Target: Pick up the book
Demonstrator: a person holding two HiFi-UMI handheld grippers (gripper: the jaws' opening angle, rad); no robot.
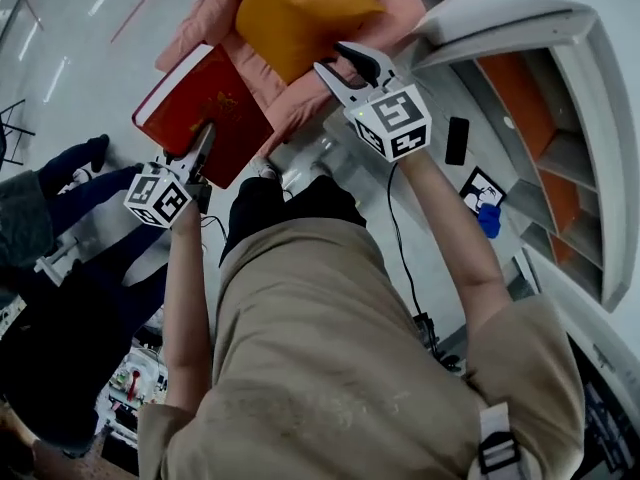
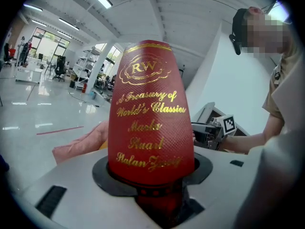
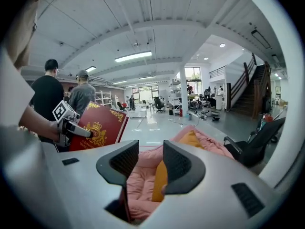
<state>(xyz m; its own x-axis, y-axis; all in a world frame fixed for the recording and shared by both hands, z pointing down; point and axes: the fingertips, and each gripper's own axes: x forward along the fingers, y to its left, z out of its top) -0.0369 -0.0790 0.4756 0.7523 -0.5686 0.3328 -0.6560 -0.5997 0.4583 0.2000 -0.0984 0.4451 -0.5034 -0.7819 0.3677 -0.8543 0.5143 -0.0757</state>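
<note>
While the left claw (image 1: pixel 203 138) clamps the one red book (image 1: pixel 200 93) at its spine, the right claw (image 1: pixel 338 66) grips the single pink-and-orange cushion (image 1: pixel 300 13), both aloft.

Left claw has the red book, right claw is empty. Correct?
Not quite. The left claw does have the red book, but the right claw is not empty: its jaws pinch a pink cushion and hold it up, as the right gripper view shows.
</note>
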